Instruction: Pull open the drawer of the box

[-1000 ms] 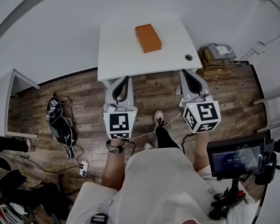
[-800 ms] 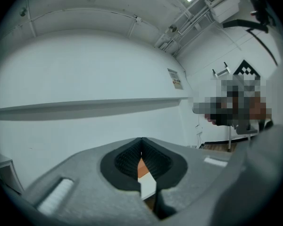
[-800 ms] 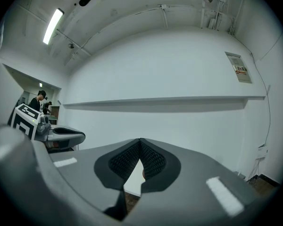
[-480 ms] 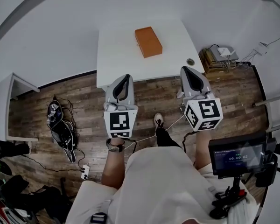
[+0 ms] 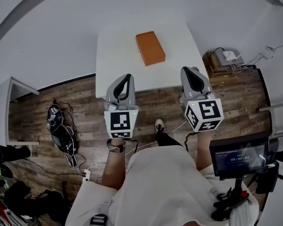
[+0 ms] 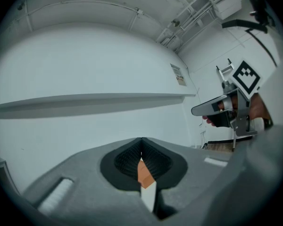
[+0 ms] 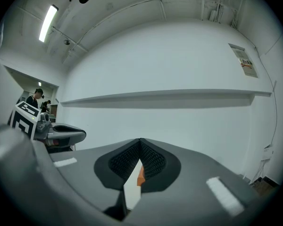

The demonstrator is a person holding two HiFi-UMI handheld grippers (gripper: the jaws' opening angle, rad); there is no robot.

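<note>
An orange box (image 5: 150, 47) lies on a white table (image 5: 118, 55) in the head view, towards its far side. My left gripper (image 5: 125, 77) reaches over the table's near edge, shut and empty. My right gripper (image 5: 188, 71) is at the near right corner, also shut and empty. Both point level at the box from some distance. In the left gripper view only a sliver of the orange box (image 6: 144, 172) shows past the closed jaws, and the right gripper (image 6: 217, 109) is off to the right. The right gripper view has the same sliver of box (image 7: 140, 175).
Wooden floor lies under me. Cables and dark gear (image 5: 61, 126) sit on the floor at left, beside a white cabinet (image 5: 9, 107). A stack of devices with wires (image 5: 224, 60) is right of the table. A small monitor (image 5: 238, 157) is at lower right.
Both grippers have moved forward together, from the floor in front of the table up to its near edge. The jaws stayed shut.
</note>
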